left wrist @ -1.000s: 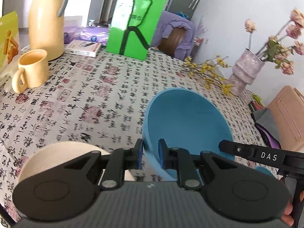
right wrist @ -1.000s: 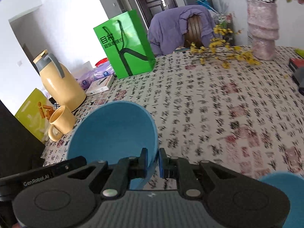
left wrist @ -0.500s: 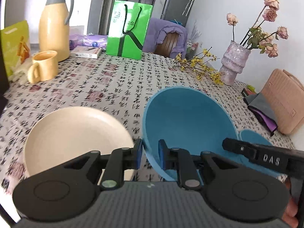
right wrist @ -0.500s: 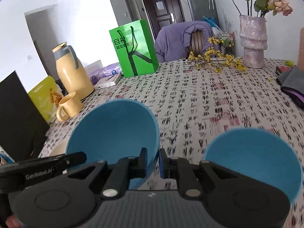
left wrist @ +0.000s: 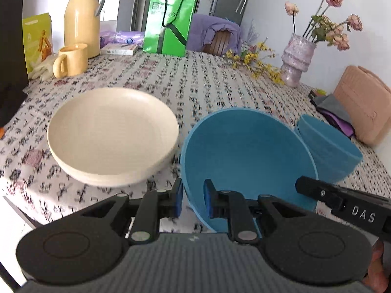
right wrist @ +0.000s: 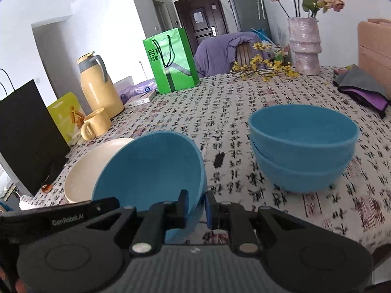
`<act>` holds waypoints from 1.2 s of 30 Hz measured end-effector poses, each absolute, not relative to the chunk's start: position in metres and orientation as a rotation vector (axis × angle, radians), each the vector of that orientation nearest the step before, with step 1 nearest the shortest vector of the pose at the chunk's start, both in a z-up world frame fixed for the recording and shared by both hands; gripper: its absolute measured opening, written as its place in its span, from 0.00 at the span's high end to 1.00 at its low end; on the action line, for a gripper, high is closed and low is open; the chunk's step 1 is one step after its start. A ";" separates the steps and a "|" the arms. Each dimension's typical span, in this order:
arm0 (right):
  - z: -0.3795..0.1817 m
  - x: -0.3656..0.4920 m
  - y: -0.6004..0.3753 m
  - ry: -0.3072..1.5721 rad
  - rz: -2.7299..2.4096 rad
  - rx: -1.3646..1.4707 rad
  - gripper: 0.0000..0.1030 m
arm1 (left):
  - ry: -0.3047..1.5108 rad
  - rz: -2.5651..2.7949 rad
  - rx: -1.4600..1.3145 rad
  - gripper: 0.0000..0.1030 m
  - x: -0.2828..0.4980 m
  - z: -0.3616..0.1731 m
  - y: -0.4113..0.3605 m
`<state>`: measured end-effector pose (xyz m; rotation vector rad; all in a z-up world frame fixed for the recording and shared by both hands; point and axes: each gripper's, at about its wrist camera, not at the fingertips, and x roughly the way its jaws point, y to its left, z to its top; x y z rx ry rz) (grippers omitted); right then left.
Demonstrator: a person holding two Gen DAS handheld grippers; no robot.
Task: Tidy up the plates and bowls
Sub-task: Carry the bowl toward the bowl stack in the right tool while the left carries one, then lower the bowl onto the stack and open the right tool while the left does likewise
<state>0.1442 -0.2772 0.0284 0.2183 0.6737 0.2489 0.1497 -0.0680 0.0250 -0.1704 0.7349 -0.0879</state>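
A: Both grippers, left (left wrist: 191,201) and right (right wrist: 196,206), have their fingers nearly closed, pinching opposite rims of the tilted, round blue plastic bowl (left wrist: 246,161), held above the counter (right wrist: 220,112).

B: Level it, centre it over the stacked blue bowls (right wrist: 303,146), then lower both sides evenly.

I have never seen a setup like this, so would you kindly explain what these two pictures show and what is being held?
A person holds two handheld tools, each carrying a camera looking along its fingers; one picture comes from each. The left tool and right tool both pinch the rim of one tilted blue bowl, carried together. On the patterned tablecloth lie a cream plate and two stacked blue bowls. A yellow mug, flask, green bag and vase stand further back.
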 end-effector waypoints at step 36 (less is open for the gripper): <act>0.101 0.178 -0.412 0.497 0.046 0.265 0.86 | 0.648 -0.344 -0.113 0.84 0.236 0.094 -0.211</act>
